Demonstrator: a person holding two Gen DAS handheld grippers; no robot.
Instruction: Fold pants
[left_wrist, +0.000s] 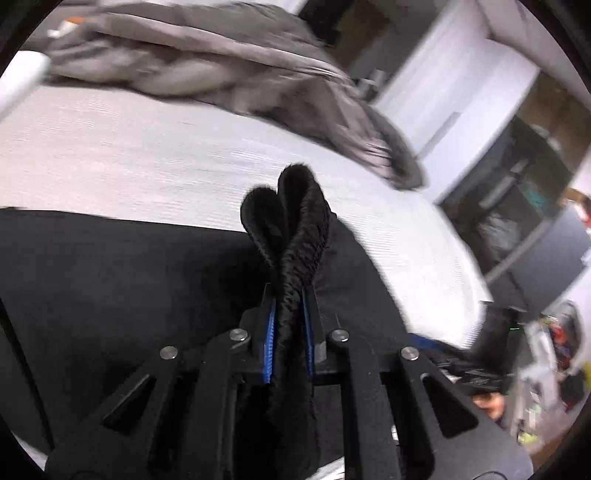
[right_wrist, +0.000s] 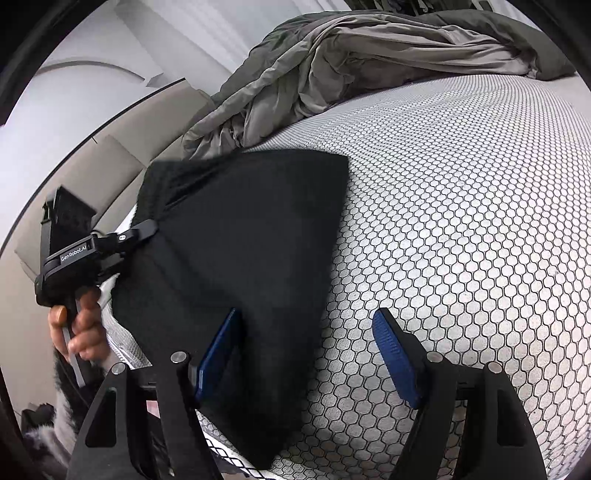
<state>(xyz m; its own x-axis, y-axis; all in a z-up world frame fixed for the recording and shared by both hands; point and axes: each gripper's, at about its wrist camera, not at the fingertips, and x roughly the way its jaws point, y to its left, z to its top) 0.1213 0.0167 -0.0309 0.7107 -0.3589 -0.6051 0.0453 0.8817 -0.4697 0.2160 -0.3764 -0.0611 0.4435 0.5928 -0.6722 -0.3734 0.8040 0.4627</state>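
The black pants lie folded in a flat wedge on the white honeycomb-patterned mattress. My left gripper is shut on a bunched black edge of the pants, which sticks up between its blue pads. In the right wrist view the left gripper pinches the pants' left edge, held by a hand. My right gripper is open and empty; its left finger hovers over the near part of the pants, its right finger over bare mattress.
A rumpled grey duvet lies across the far side of the bed and shows in the left wrist view too. A beige headboard and wall stand to the left. Dark shelves and clutter stand beyond the bed's edge.
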